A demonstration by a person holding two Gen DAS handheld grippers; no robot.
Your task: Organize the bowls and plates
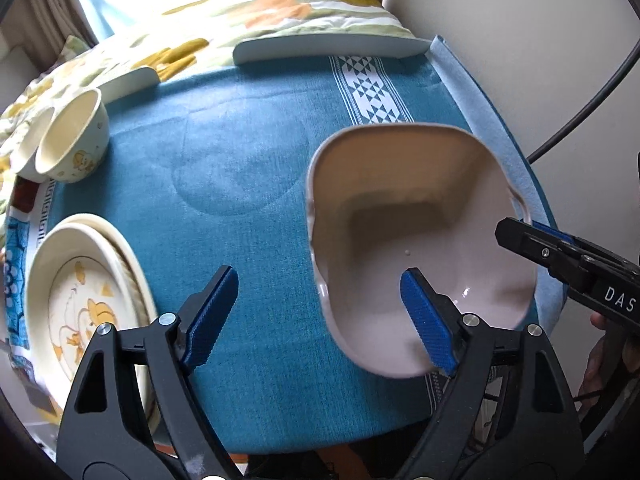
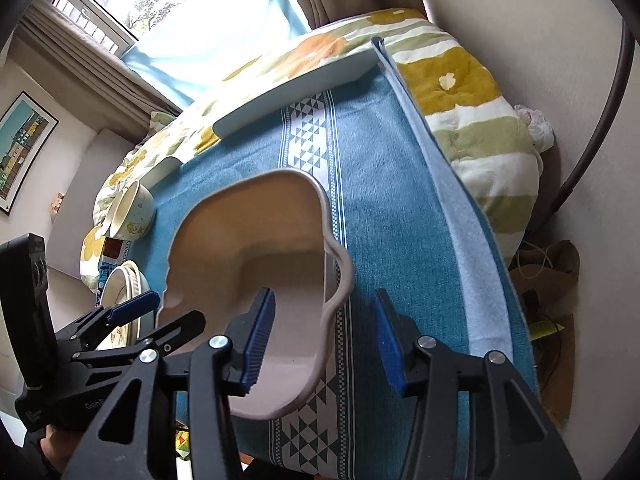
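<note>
Tongs (image 2: 322, 338) agape, pink dish (image 2: 260, 280), teal tablecloth (image 2: 384, 208)

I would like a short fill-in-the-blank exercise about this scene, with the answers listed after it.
1. The pale pink wavy-rimmed ceramic dish rests on a ___ woven tablecloth.
2. The jaws of the left gripper are ___.
3. The two small cream bowls stand ___ each other.
4. The cream plates with a duck picture are ___.

Answers: blue; open; beside; stacked

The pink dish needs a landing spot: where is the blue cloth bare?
Bare blue cloth lies mid-table, bordered by the duck bowls, the stacked plates and the pink dish. The left edge is crowded. Both claws, left claw and right claw, are open.
</note>
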